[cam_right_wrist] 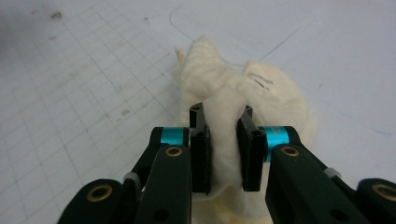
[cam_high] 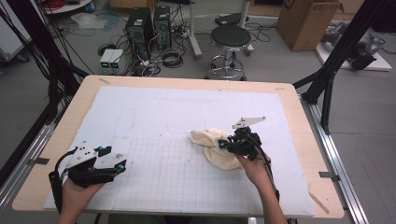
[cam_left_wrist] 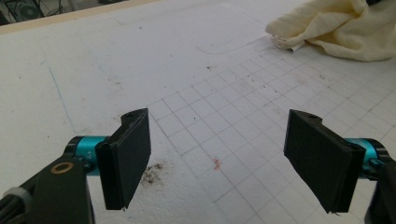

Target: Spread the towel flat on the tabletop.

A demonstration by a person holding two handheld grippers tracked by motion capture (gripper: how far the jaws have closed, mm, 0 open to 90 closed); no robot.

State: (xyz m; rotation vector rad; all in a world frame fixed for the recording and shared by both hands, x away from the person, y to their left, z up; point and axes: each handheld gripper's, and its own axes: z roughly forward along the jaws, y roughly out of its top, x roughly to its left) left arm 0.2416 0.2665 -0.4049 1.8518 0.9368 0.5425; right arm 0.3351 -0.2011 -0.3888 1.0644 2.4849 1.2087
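A wooden table (cam_high: pixel 303 140) carries a large white gridded mat (cam_high: pixel 154 182), and everything else is best placed from the cream cloth (cam_high: pixel 215 148) that lies crumpled on that mat, a little right of its middle. At the cloth's near right edge sits the right gripper (cam_right_wrist: pixel 223 140), its black jaws drawn narrow with a raised fold of the fabric pinched between the pads, the rest of the cloth bunched on the mat beyond them. Well apart from the cloth, toward the mat's near left corner, the left gripper (cam_left_wrist: pixel 219 161) rests low over bare grid with its jaws standing wide and nothing between them; from its own view the cloth lies far off at the upper right. The step in hand looks like the first grasp on the cloth. The next move probably calls for lifting that pinched fold clear of the mat, then bringing the left gripper across to catch a free edge so the fabric can be spread or folded.
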